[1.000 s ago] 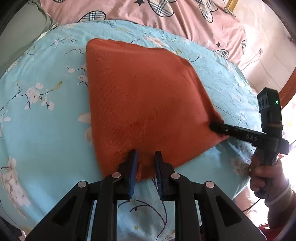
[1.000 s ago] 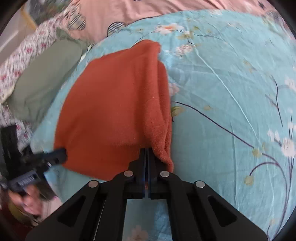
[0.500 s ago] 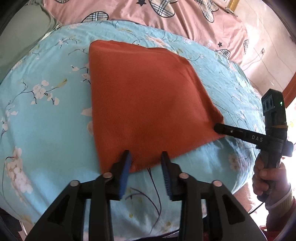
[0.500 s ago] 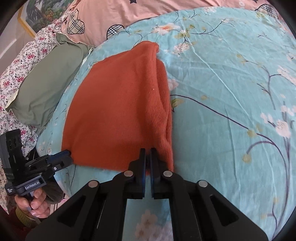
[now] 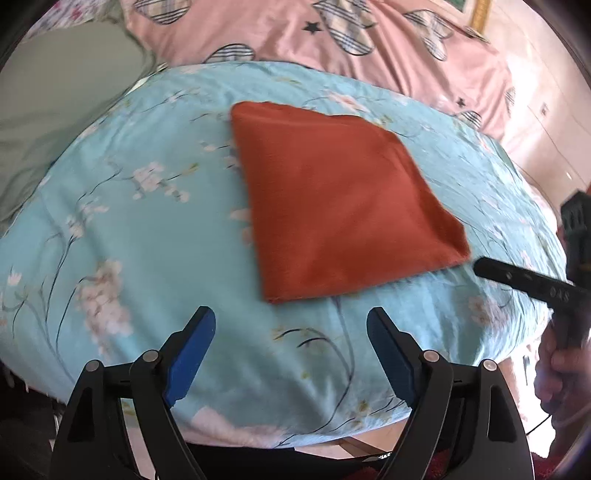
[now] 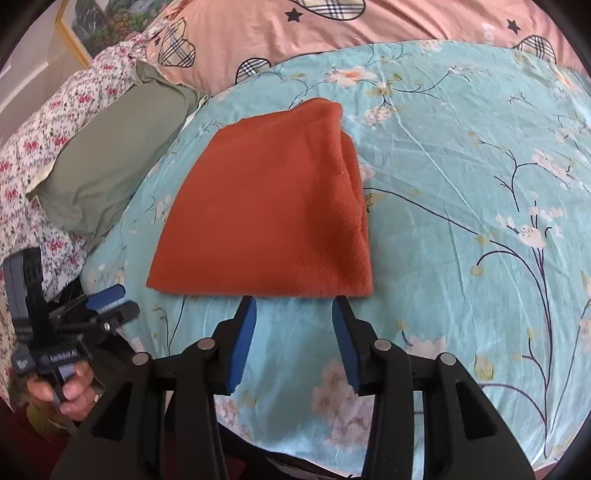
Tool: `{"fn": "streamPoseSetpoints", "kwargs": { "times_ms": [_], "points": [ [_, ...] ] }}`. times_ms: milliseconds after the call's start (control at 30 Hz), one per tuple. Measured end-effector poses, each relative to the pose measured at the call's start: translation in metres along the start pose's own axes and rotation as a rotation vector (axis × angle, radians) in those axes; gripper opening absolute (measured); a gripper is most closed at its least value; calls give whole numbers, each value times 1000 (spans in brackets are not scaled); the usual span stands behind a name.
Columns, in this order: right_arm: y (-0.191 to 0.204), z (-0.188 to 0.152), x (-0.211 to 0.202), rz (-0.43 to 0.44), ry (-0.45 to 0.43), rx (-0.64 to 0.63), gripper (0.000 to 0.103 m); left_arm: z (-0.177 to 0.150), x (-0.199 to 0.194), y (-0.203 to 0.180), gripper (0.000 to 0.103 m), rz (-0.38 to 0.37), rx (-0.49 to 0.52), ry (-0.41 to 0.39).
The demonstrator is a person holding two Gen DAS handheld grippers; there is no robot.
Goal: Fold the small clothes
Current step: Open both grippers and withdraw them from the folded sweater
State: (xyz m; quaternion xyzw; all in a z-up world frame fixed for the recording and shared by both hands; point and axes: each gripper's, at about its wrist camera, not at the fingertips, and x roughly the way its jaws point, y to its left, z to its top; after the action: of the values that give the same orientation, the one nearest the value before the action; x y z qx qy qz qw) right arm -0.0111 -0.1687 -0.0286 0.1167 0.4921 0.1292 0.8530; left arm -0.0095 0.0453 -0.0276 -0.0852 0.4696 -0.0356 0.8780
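Observation:
A folded rust-orange cloth (image 5: 332, 206) lies flat on the light blue floral bedspread (image 5: 122, 229); it also shows in the right wrist view (image 6: 273, 214), with stacked layers along its right edge. My left gripper (image 5: 291, 321) is open and empty, a short way back from the cloth's near edge. My right gripper (image 6: 294, 306) is open and empty, its fingertips just at the cloth's near edge. The right gripper also shows at the right of the left wrist view (image 5: 532, 284), and the left gripper at the lower left of the right wrist view (image 6: 110, 306).
A green pillow (image 6: 110, 158) lies to the left of the cloth. A pink quilt with plaid hearts (image 6: 332, 29) lies behind it. A floral sheet (image 6: 44, 140) is at the far left. The bed's edge (image 5: 295, 439) runs just under both grippers.
Both grippers let go of the cloth's near edge, opened wide and drew back. The cloth now lies free on the bed.

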Motion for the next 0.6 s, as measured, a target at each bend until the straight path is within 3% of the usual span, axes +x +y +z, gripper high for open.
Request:
{"fn": "streamPoseSetpoints", "kwargs": {
  "times_ms": [267,600],
  "points": [
    [12,-10,-5,-27,3,-46,66,-15,-8,16,86,112,7,0],
    [27,-29,-2,-39,11,-93,79,-31,3,6,86,139,26,22]
  ]
}}
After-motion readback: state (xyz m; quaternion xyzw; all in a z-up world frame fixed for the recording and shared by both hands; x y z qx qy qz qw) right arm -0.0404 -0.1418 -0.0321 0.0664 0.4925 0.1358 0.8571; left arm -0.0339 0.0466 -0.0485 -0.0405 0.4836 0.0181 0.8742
